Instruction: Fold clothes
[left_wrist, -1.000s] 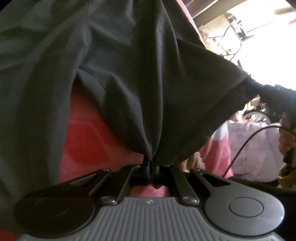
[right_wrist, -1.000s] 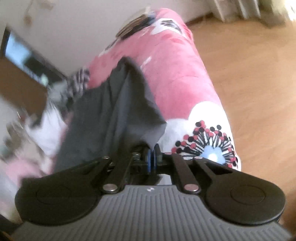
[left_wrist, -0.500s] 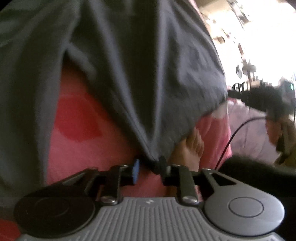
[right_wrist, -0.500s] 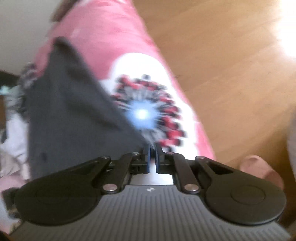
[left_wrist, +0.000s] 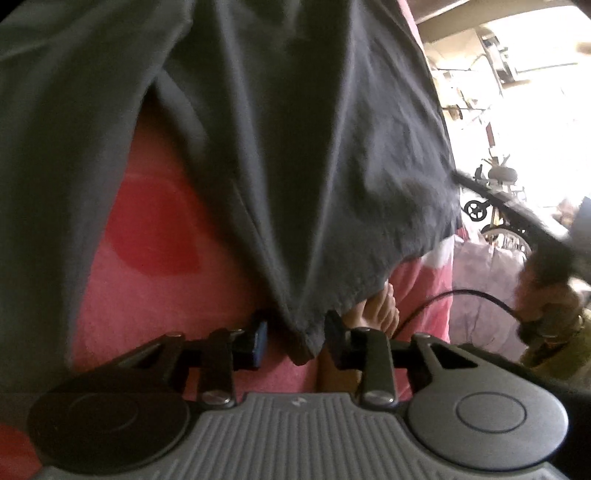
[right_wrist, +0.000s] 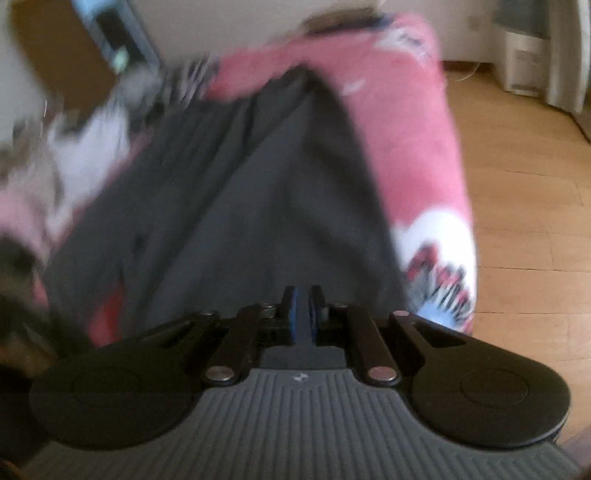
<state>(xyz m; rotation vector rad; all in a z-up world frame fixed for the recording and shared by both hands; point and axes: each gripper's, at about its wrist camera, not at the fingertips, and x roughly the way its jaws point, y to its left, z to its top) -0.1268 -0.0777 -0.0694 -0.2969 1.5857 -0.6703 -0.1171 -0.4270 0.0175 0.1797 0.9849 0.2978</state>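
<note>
Your left gripper (left_wrist: 295, 338) is standing with its jaws apart, having just been opening. A corner of the dark garment (left_wrist: 280, 155) is hanging down into the gap between the two pads, but neither pad is pressing on it: the blue pad (left_wrist: 260, 338) is sitting clear to the left of the corner, and the black pad on the right is just beside the cloth edge, contact not determinable. From that corner the garment is spreading up and away from the gripper, filling most of the view ahead and to the left. Below and behind it the pink blanket (left_wrist: 155, 302) is showing, directly under the fingers. A bare foot (left_wrist: 376, 314) is visible just right of the right-hand finger, and a black cable (left_wrist: 458, 295) is running off further right.

Your right gripper (right_wrist: 303, 314) is holding its jaws almost together, pinching an edge of the same garment (right_wrist: 258, 206); dark cloth is showing in the narrow slit between the pads. The garment is fanning out ahead of the gripper and to its left, lying over the blanket (right_wrist: 413, 147), which is extending ahead and to the right. Wooden floor (right_wrist: 524, 206) is lying to the right of the gripper. This view is motion-blurred, so fine detail at the pads is uncertain.
</note>
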